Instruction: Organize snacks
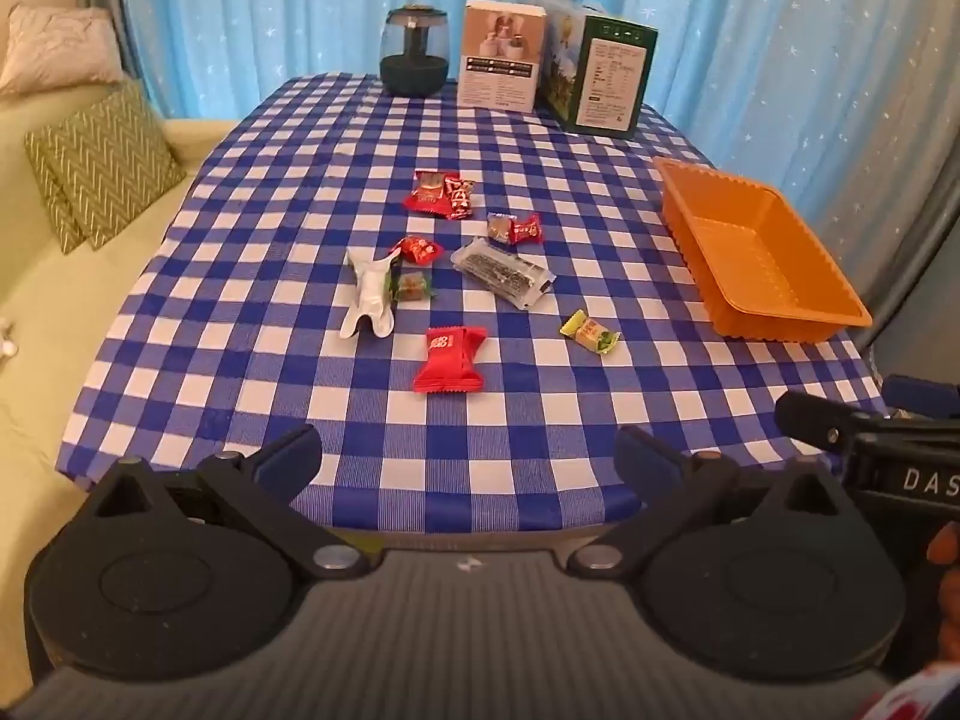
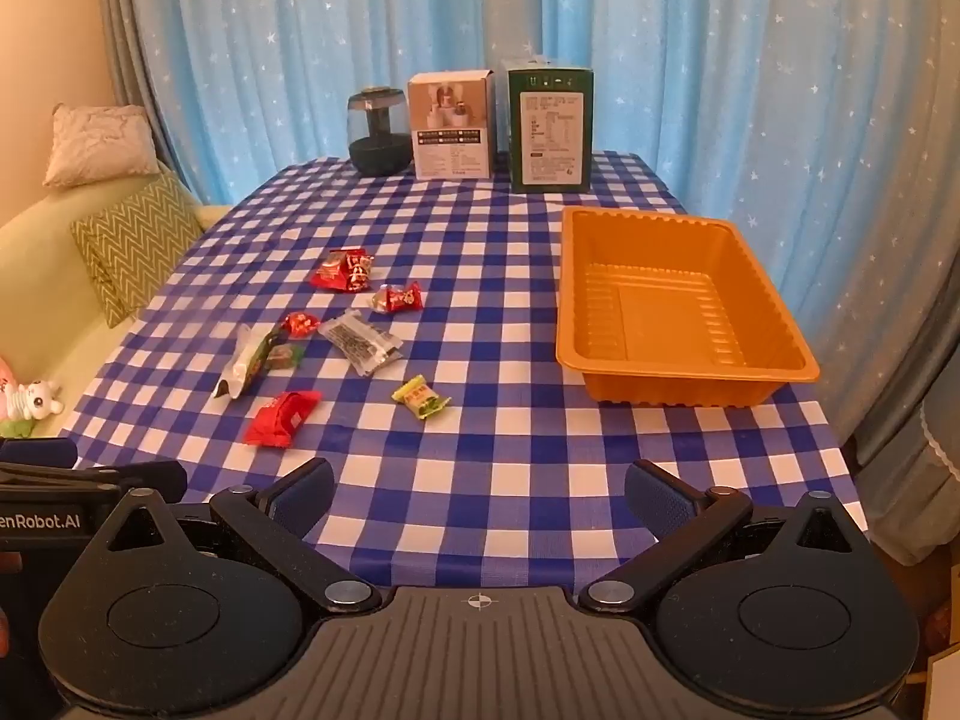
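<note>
Snacks [image 2: 360,348] are scattered loose across the left half of the checkered bench [image 2: 510,468], orange tray [image 2: 774,360] sits on the right, nothing in it. Both grippers [image 1: 468,456] [image 2: 480,492] hang near the front edge, jaws wide apart, holding nothing.

Box print: you cannot read the green box [image 2: 551,126] label.
Green candy [image 1: 413,287]: white packet [image 1: 371,294] beside it hides its edge.

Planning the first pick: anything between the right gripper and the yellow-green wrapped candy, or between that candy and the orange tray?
Nothing visible. Only bare blue-and-white checked tablecloth lies between the open right gripper and the yellow-green wrapped candy, and between it and the empty orange plastic tray. The other snacks lie left.
</note>
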A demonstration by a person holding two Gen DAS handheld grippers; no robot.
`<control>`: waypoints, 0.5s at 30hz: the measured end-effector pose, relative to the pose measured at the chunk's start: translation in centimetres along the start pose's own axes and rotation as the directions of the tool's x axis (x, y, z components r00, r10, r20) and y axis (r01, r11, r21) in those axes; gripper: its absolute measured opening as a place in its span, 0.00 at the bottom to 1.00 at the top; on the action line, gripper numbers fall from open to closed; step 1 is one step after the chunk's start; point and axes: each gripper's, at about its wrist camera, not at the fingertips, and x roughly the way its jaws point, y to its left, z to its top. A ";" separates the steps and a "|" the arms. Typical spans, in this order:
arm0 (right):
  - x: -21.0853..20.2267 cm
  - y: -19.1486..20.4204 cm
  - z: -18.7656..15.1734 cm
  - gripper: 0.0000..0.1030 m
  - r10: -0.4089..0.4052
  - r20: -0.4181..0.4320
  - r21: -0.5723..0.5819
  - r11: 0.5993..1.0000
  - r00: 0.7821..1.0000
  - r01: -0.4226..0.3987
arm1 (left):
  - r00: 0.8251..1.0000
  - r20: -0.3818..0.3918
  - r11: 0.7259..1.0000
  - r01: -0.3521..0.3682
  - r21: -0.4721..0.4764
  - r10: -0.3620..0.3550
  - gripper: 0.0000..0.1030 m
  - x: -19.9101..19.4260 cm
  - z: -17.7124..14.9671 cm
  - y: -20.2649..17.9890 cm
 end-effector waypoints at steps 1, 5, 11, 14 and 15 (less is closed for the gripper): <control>0.0 0.0 0.0 1.00 0.001 -0.003 0.000 1.000 1.000 -0.001 | 1.000 0.003 1.000 0.008 -0.011 -0.008 1.00 0.0 0.0 0.2; -0.1 -0.4 -0.1 1.00 0.023 0.000 0.020 1.000 1.000 -0.023 | 1.000 0.017 1.000 0.004 -0.016 -0.004 1.00 -0.4 -0.3 0.7; -0.2 0.0 -0.4 1.00 0.017 0.002 0.015 1.000 1.000 -0.017 | 1.000 0.024 1.000 -0.014 0.018 0.013 1.00 -0.5 0.0 -0.1; 0.0 0.0 -0.5 1.00 0.009 0.002 0.011 1.000 1.000 -0.009 | 0.999 0.025 1.000 -0.020 0.023 0.020 1.00 -0.4 0.0 -0.3; 0.1 0.1 -0.5 1.00 0.007 0.001 0.009 1.000 1.000 -0.007 | 0.999 0.026 0.999 -0.021 0.024 0.021 1.00 -0.4 -0.1 -0.3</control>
